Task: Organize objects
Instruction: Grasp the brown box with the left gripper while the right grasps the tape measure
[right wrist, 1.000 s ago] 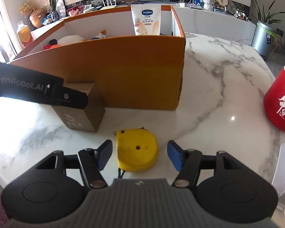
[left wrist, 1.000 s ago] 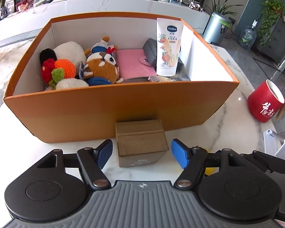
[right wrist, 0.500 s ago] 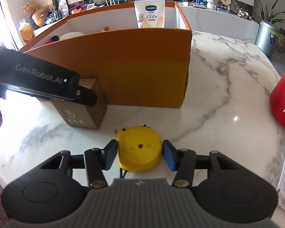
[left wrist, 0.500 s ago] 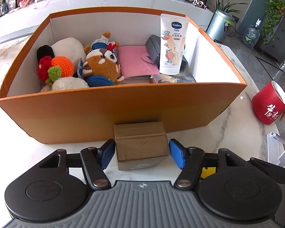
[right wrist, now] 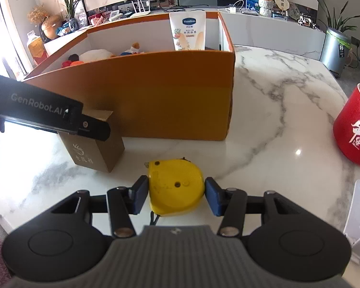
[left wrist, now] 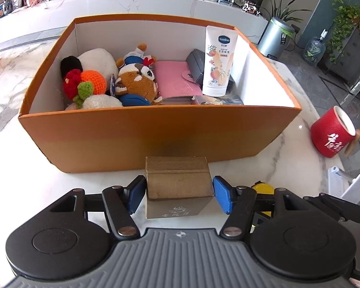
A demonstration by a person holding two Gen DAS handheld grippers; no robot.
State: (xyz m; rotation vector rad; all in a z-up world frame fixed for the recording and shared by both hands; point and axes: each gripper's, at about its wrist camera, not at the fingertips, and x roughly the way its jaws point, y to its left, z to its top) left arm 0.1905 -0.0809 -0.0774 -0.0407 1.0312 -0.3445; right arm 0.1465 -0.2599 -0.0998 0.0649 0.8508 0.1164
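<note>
White marbled stone forms the surface [left wrist: 288, 165], and an orange storage box [left wrist: 156, 134] is set on it, already loaded with plush toys [left wrist: 134, 76], a pink wallet [left wrist: 175, 81] and an upright lotion tube [left wrist: 218, 60]. Just in front of the box's near wall a small brown carton [left wrist: 178, 184] is seen, clamped between the blue pads of the left tool [left wrist: 177, 194]; both pads appear pressed to its sides, and it seems raised slightly off the stone, though this cannot be told for certain. Beside it, the yellow tape measure [right wrist: 175, 187] is bracketed by the right tool [right wrist: 176, 193], whose pads are closed against its flanks; whether it is lifted cannot be told.

Several failures can be foreseen. The carton is held low on thin card, so its walls could be crushed or it could be tipped forward if squeezed unevenly. The near wall is tall and close, and could be struck if either item is not carried high enough. The tape measure's rounded shell could be squirted out by the pads. The two tools are near each other and could collide. A red mug [right wrist: 355, 129] at the right could be knocked over.
</note>
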